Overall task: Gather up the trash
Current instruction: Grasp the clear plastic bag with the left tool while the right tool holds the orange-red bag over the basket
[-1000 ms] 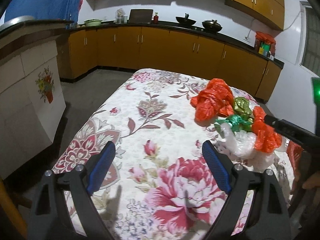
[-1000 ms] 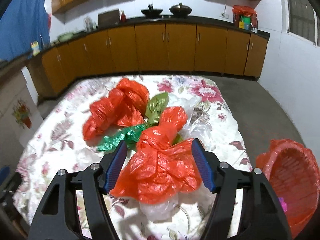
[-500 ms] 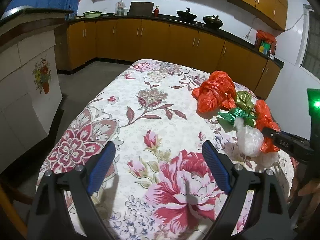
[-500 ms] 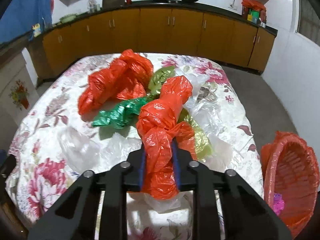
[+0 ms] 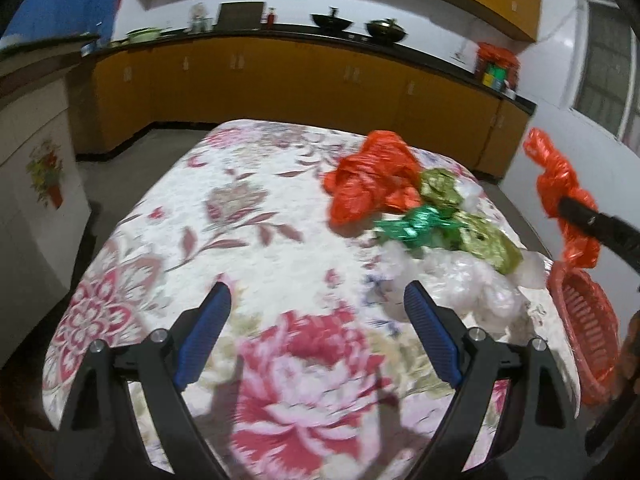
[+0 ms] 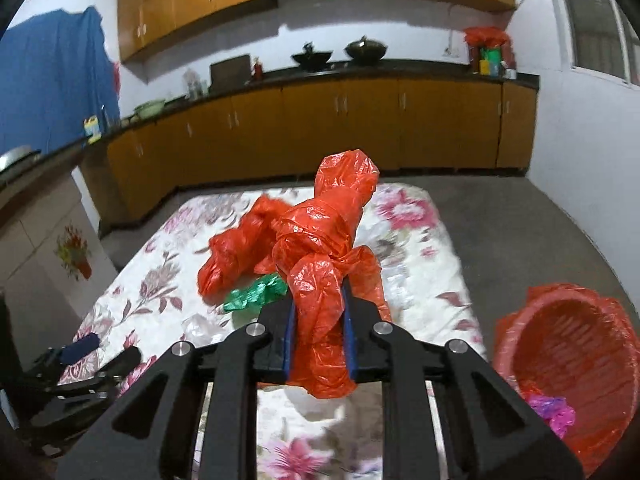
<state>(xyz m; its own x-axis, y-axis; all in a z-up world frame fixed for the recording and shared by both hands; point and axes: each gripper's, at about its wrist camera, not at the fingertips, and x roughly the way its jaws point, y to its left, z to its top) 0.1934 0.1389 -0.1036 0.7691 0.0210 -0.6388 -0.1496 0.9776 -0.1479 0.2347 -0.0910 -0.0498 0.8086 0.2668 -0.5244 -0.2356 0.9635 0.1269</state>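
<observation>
My right gripper (image 6: 318,336) is shut on a knotted orange plastic bag (image 6: 324,248) and holds it up above the floral table; the bag also shows in the left wrist view (image 5: 560,196) at the far right, above the basket. My left gripper (image 5: 316,336) is open and empty over the table's near end. On the table lie another orange bag (image 5: 372,180), a green foil wrapper (image 5: 416,228), olive wrappers (image 5: 480,240) and clear plastic (image 5: 472,280). A red mesh basket (image 6: 568,364) stands to the right of the table, with purple trash inside.
The floral-cloth table (image 5: 248,240) fills the middle of the room. Orange kitchen cabinets (image 6: 360,120) run along the back wall. A white counter with a flower decal (image 5: 44,176) is on the left. Grey floor (image 6: 520,216) lies to the right of the table.
My right gripper closed on the orange bag and lifted it off the pile. My left gripper drifted a little, still open.
</observation>
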